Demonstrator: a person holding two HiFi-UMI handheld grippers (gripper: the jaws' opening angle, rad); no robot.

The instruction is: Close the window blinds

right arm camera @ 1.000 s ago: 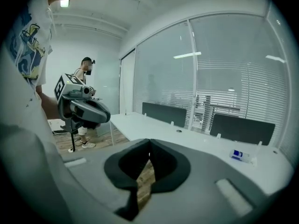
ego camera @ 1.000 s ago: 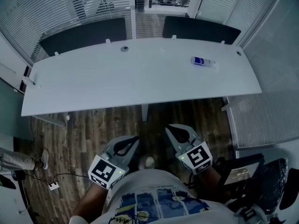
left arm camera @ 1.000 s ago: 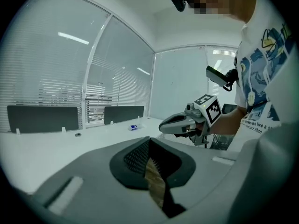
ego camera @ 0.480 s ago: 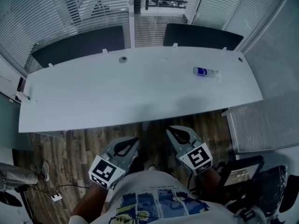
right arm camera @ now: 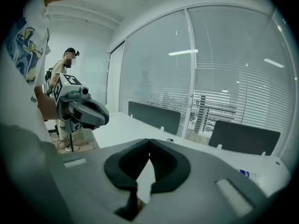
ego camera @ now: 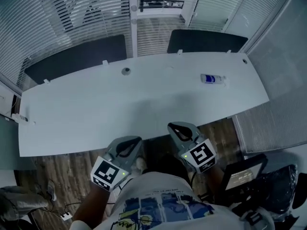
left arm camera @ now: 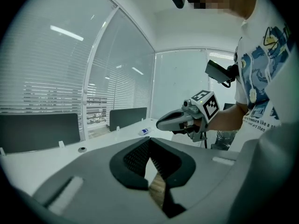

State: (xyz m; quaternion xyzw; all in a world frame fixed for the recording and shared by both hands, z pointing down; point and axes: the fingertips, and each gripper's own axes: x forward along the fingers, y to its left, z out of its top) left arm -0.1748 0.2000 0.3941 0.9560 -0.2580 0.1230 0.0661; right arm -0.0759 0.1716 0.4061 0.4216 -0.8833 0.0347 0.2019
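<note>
Where the glass walls rise beyond the bench, the window blinds hang lowered. Nearer stand two dark divider panels and one bottle. The left gripper and right gripper have jaws closed together, empty. Only the right gripper view shows a second person standing.

Pale grey left claw and right claw, black-and-white square-patterned marker cubes, white counter ahead, blue-and-white bottle beyond the right claw, dark panels, white slatted blinds, brown wood-grain floor beneath.
</note>
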